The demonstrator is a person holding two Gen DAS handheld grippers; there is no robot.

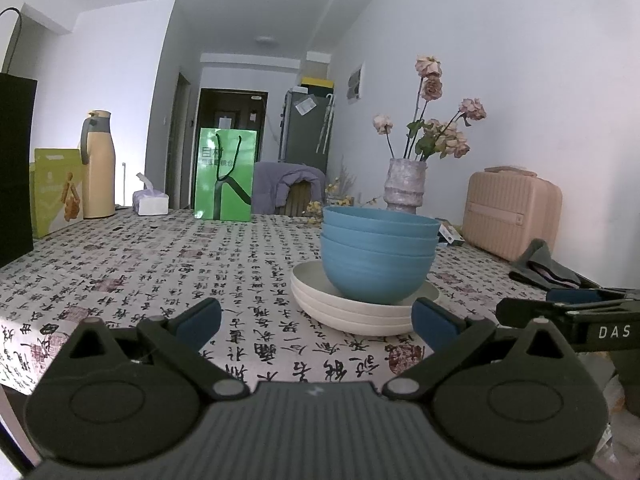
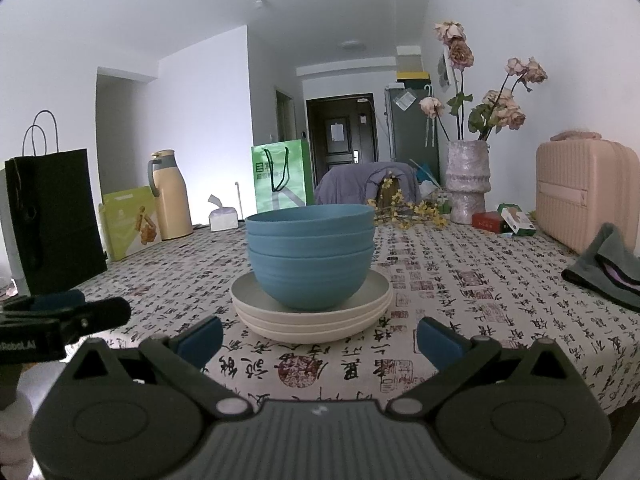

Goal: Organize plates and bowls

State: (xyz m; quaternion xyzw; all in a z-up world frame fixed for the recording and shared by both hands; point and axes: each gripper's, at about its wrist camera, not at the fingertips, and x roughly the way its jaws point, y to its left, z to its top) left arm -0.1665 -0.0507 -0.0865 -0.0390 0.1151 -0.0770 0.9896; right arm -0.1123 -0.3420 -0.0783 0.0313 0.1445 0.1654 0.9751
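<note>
Three nested blue bowls (image 1: 378, 256) (image 2: 310, 258) stand upright on a stack of three cream plates (image 1: 352, 312) (image 2: 312, 322) near the table's front edge. My left gripper (image 1: 316, 318) is open and empty, a short way in front of the stack, which sits toward its right finger. My right gripper (image 2: 320, 336) is open and empty too, centred just before the plates. Each gripper shows at the edge of the other's view: the right gripper (image 1: 568, 312) on the right, the left gripper (image 2: 60, 312) on the left.
The table (image 1: 160, 264) wears a cloth printed with calligraphy. At the back stand a green bag (image 1: 225, 174), a yellow thermos (image 1: 97, 164), a tissue box (image 1: 152, 202), a vase of dried roses (image 2: 467, 180) and a pink case (image 2: 586, 192). A black bag (image 2: 52, 216) is left; folded grey cloth (image 2: 608, 268) right.
</note>
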